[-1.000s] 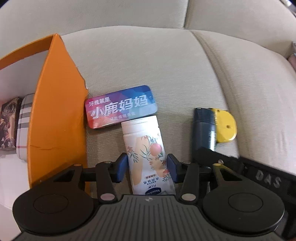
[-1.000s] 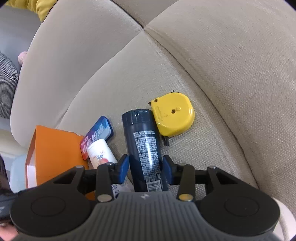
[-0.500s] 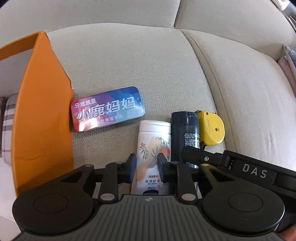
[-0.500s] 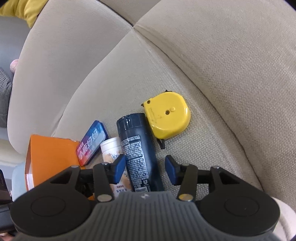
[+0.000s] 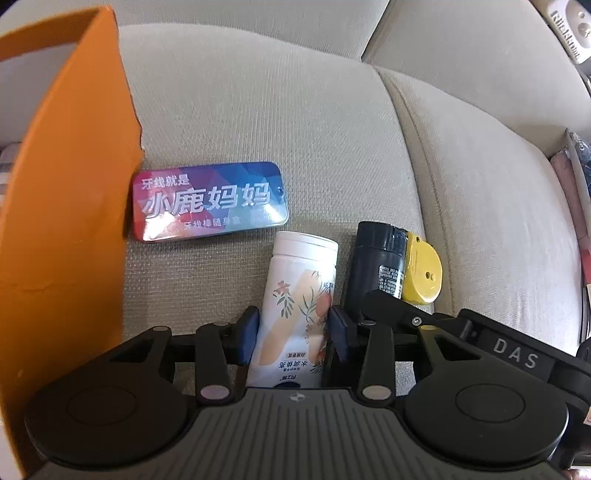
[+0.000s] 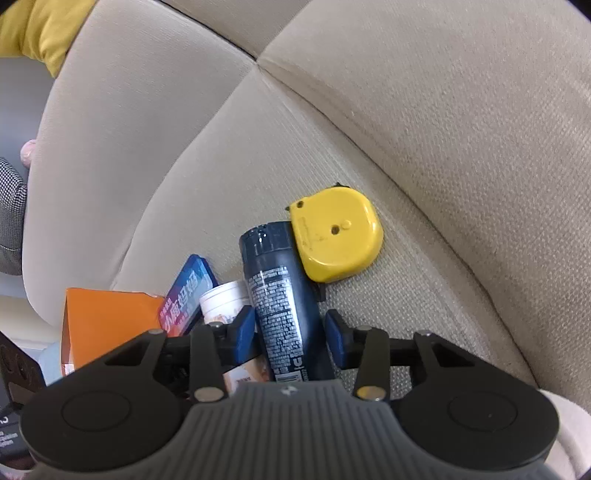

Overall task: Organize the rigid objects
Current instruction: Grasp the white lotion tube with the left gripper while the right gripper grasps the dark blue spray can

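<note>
A white floral bottle [image 5: 301, 269] lies on the beige sofa seat [image 5: 295, 110]. It sits between the pads of my left gripper [image 5: 293, 332], whose jaws are opening and no longer squeeze it. Right beside it lies a dark blue bottle [image 5: 373, 258] with its cap against a yellow tape measure [image 5: 423, 275]. My right gripper [image 6: 290, 332] is closing, with its pads against the sides of the dark blue bottle [image 6: 277, 280]. A colourful flat tin [image 5: 210, 201] lies beyond the white bottle, next to the orange box wall [image 5: 70, 221].
The orange box [image 6: 107, 317] stands open at the left edge of the seat. The right gripper's black housing [image 5: 513, 356] crowds the lower right of the left wrist view. Sofa back cushions rise behind. A yellow cushion [image 6: 40, 33] lies far off.
The left jaws pinched the white bottle, then widened again. The right jaws let go of the dark bottle, then closed back on it. The two bottles now lie closer together.
</note>
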`<state>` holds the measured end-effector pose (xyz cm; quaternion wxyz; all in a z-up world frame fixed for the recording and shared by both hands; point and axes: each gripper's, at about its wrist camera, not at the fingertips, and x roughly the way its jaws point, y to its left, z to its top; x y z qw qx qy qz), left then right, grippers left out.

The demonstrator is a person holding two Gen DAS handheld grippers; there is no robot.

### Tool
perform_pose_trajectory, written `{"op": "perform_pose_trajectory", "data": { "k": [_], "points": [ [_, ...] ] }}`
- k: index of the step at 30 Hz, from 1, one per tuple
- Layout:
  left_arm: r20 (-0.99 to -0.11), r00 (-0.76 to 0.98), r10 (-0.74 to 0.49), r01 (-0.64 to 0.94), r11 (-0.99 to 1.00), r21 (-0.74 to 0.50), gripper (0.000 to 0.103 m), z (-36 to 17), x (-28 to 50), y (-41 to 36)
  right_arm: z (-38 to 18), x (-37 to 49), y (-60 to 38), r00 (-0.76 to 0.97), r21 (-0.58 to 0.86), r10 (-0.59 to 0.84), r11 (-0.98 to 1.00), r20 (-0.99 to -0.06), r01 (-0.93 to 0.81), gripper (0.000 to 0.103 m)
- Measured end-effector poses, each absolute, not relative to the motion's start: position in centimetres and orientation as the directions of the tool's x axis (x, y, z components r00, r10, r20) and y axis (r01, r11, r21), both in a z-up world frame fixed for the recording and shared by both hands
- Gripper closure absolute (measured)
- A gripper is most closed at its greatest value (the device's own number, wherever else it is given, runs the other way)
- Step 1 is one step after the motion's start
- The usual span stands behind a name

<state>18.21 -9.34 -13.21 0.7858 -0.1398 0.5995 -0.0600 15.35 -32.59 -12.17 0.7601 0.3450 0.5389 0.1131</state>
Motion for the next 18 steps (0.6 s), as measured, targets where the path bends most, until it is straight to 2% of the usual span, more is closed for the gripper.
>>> {"op": "perform_pose_trajectory", "data": {
  "k": [2,3,4,10,18],
  "points": [
    [-0.924,0.286,-0.252,-0.059,0.958,-0.28,0.059,-12.5,17.7,-9.1,-11.9,15.2,-32.4,0.398,0.639,0.538,0.747,-0.743,0.184,0.061],
    [-0.922,0.295,-0.25,-0.051,0.96,-0.276,0.071,-12.1,17.5,-9.1,-11.8,15.2,-32.3,0.401,0.637,0.537,0.751,-0.742,0.173,0.062],
    [-0.917,0.31,-0.252,-0.042,0.96,-0.278,0.077,-11.7,17.2,-8.8,-11.7,15.1,-32.3,0.403,0.639,0.539,0.75,-0.739,0.168,0.062],
    [-0.901,0.325,-0.289,-0.045,0.947,-0.319,0.08,-11.0,16.6,-7.6,-11.0,14.8,-32.9,0.392,0.662,0.572,0.737,-0.72,0.141,0.063],
    [-0.85,0.439,-0.291,-0.004,0.946,-0.325,0.082,-8.0,16.3,-7.5,-9.5,14.6,-31.8,0.449,0.624,0.527,0.776,-0.721,0.09,0.064]
  ]
}}
